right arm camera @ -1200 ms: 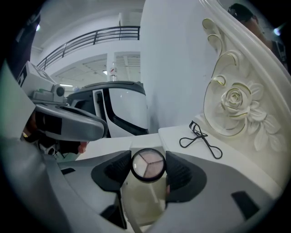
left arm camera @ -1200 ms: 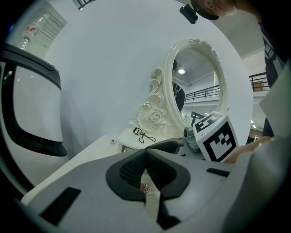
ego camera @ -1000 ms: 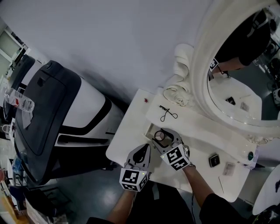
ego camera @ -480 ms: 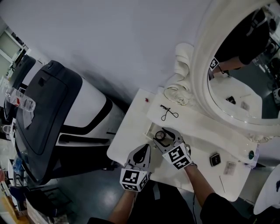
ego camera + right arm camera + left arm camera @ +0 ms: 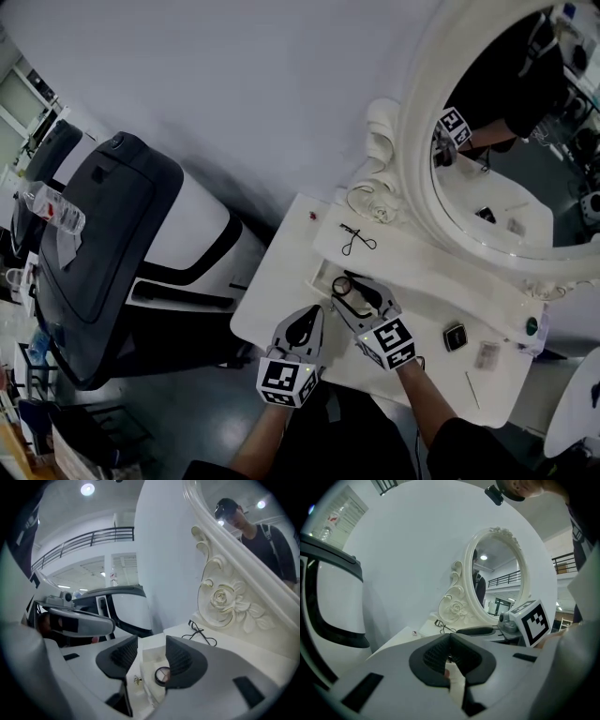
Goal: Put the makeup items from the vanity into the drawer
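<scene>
Your right gripper (image 5: 352, 289) hangs over the open drawer (image 5: 323, 274) near the vanity top's left end, jaws spread and closing on nothing. A round compact (image 5: 162, 675) lies in the drawer. Your left gripper (image 5: 302, 330), pressed together and empty, is just beside it.

White vanity (image 5: 278, 283), eyelash curler (image 5: 357, 240), compact (image 5: 456, 337)

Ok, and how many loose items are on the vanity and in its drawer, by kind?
Compacts: 2 (round compact in the drawer, dark square compact)
Eyelash curler: 1
Flat packet: 1
Thin stick: 1
Unclear small bits: 2 (red bit, green bit)
Total: 7
</scene>
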Demonstrator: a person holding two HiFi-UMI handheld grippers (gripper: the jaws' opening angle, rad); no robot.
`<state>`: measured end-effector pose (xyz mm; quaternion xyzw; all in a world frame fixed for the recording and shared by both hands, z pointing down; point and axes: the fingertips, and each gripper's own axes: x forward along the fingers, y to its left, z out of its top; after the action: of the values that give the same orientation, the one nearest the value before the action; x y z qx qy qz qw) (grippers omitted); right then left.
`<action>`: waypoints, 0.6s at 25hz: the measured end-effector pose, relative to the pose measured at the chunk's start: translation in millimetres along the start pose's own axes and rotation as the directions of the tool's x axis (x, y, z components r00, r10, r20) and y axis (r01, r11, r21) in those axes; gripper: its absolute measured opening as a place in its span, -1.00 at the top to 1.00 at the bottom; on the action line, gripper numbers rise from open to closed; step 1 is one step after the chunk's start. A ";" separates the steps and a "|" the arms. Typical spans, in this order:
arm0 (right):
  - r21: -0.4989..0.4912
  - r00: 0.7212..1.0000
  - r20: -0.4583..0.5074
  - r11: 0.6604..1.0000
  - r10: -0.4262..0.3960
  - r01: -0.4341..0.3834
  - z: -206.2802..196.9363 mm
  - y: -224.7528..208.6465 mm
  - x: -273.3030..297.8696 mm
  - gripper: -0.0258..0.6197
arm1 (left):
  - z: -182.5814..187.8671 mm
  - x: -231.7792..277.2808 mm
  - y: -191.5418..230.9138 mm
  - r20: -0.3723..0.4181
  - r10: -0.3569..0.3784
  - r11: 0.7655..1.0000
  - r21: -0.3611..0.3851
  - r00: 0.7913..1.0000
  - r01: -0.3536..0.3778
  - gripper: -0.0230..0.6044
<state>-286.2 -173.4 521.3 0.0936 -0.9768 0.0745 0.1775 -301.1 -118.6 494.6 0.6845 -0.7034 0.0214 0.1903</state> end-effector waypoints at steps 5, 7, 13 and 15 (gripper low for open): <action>0.026 0.995 0.090 0.999 -0.045 0.043 22.2 10.3 -31.5 0.57 | 19.2 -13.7 -15.8 0.036 -0.029 0.999 0.033 0.999 0.028 0.88; 0.032 0.992 0.113 0.998 -0.056 0.053 28.5 15.4 -41.9 0.65 | 24.4 -19.6 -21.4 0.046 -0.039 0.998 0.044 0.998 0.037 0.88; 0.059 0.980 0.184 0.996 -0.081 0.071 48.9 35.0 -77.1 0.78 | 45.5 -41.4 -39.8 0.089 -0.070 0.995 0.077 0.994 0.063 0.88; 0.079 0.973 0.211 0.994 -0.090 0.074 54.8 41.6 -90.5 0.80 | 52.2 -50.0 -46.0 0.101 -0.079 0.994 0.088 0.992 0.070 0.88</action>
<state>-229.9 -128.7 433.2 0.1475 -0.9823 0.0910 0.0708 -269.3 -89.0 420.8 0.7179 -0.6848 0.0083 0.1251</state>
